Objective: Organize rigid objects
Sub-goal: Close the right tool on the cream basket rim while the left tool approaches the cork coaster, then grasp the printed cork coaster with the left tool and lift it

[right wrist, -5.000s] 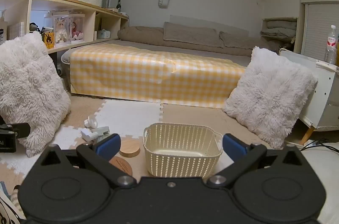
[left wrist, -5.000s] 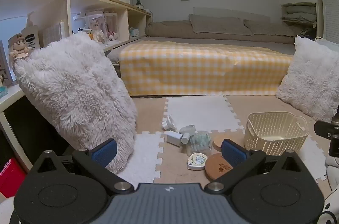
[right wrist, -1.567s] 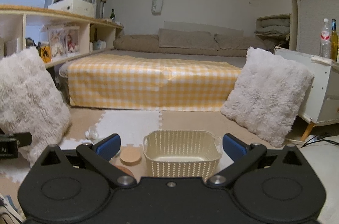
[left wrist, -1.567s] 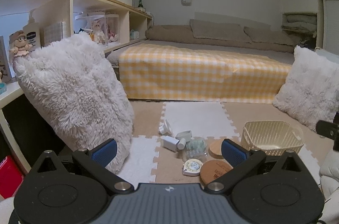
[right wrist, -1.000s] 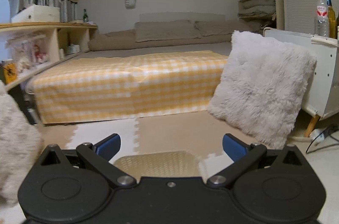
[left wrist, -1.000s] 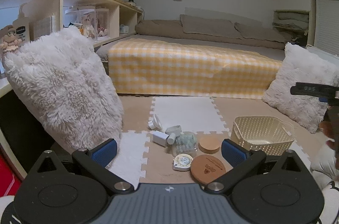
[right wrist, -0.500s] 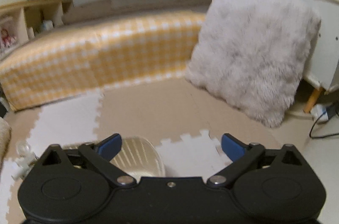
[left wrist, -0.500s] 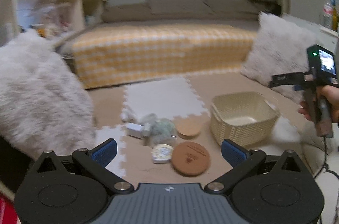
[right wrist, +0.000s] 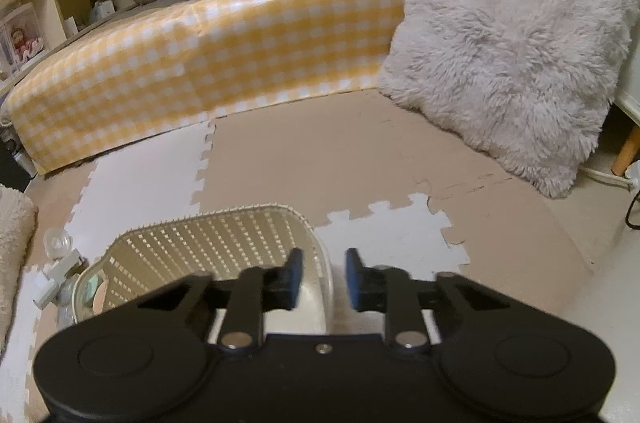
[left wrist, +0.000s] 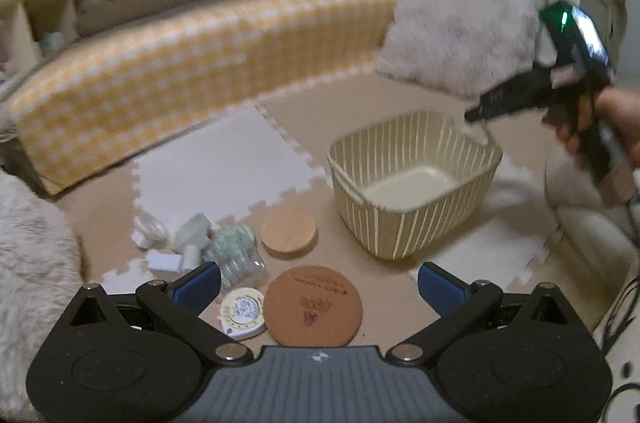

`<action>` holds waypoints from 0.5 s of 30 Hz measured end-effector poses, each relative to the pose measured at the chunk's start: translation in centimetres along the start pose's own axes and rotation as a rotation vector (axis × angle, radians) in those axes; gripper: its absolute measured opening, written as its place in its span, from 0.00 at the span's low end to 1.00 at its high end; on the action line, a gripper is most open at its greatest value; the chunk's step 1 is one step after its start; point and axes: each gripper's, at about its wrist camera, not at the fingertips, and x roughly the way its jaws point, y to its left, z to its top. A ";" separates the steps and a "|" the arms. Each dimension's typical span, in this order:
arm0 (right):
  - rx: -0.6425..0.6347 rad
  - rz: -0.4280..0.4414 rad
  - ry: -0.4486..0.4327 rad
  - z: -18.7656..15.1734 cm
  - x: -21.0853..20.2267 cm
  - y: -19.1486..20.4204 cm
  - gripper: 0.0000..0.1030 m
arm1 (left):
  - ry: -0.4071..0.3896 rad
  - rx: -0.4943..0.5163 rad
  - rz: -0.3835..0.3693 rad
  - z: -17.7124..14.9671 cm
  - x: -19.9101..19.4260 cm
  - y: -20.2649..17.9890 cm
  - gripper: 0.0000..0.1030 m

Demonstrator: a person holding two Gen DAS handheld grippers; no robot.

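Basket rim sits between the closing jaws of the right gripper (right wrist: 320,277) at lower centre of the right wrist view; a gap shows on each side of the rim, so the pads do not yet press it. In the left wrist view the cream slatted basket (left wrist: 416,219) stands right of centre on the foam floor mat (left wrist: 224,167), and a hand (left wrist: 600,127) at the right edge holds that gripper over the basket's far right corner. Left gripper (left wrist: 318,283) hangs with its 2 blue pads wide apart and nothing between them, above a brown leather coaster (left wrist: 314,305). Just left of the coaster lies a round tape measure (left wrist: 242,313); behind it are a clear jar on its side (left wrist: 234,255), a wooden lid (left wrist: 289,233) and small white items, blurred. Behind everything runs a yellow checked bed (right wrist: 200,51), with a fluffy white cushion (right wrist: 508,39) at upper right.
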 end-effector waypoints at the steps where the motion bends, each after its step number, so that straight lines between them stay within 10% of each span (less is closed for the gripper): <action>1: 0.000 -0.001 0.004 0.0 0.1 -0.1 0.11 | 0.016 0.011 -0.015 -0.1 0.8 0.1 1.00; 15: -0.005 -0.017 0.034 0.4 0.6 0.0 0.06 | 0.207 0.184 -0.089 -2.0 9.7 -0.1 1.00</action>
